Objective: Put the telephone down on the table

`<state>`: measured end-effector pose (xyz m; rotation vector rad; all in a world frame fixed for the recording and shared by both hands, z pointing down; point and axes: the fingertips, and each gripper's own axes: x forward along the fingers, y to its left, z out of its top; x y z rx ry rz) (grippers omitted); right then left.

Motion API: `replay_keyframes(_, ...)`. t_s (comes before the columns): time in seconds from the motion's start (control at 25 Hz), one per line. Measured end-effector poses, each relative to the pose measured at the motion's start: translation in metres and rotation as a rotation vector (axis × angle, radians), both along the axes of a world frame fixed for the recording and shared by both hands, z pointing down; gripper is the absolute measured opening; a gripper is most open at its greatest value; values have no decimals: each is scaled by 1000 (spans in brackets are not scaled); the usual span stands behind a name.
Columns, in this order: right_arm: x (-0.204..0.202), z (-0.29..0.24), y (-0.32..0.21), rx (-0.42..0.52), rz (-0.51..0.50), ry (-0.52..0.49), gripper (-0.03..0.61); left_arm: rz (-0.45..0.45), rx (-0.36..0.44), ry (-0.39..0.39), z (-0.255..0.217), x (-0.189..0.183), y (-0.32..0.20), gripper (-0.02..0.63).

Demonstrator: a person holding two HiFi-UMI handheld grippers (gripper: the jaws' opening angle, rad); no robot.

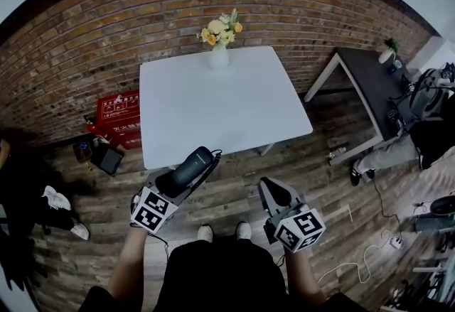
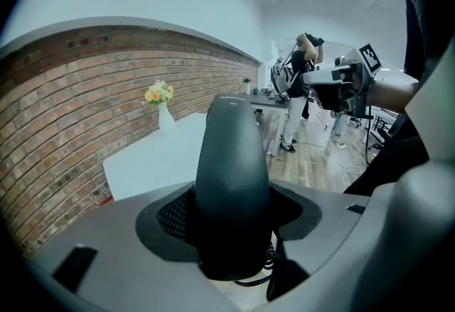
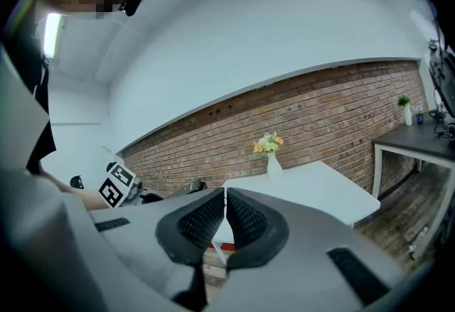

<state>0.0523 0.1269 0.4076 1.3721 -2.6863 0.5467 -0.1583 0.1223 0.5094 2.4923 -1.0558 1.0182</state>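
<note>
My left gripper (image 1: 186,177) has its jaws spread wide and clamped on the smooth black tapered telephone handset (image 2: 231,168), which I hold in the air over the wooden floor, short of the near edge of the square white table (image 1: 213,111). My right gripper (image 3: 225,222) is closed with nothing in it. The handset's slick, narrowing shape could slide out of the pads if I tilt it going forward. If I let go too close to the near edge, it could tip off onto the floor. If I overreach, I could knock the white vase of yellow flowers (image 1: 219,56) at the far edge. I count one telephone, one white table, one vase, two grippers
</note>
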Motion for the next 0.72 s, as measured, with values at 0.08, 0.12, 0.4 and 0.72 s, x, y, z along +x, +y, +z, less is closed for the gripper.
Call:
replay_keyframes(0.08,-6,2,4,-6,1,-2,23,14,1,3,1,-4,1,276)
replay_keyframes(0.12,-10,3,6,-6,-2,1,23,22,2,3,2,-6,2,276)
replay_keyframes(0.4,-34,15,14,-24,18,42,23,69,-2,11,5,-22,2,276)
replay_keyframes(0.72,-54,27,9,-36,17,83,23,90,-7,23,6,-23,0,276)
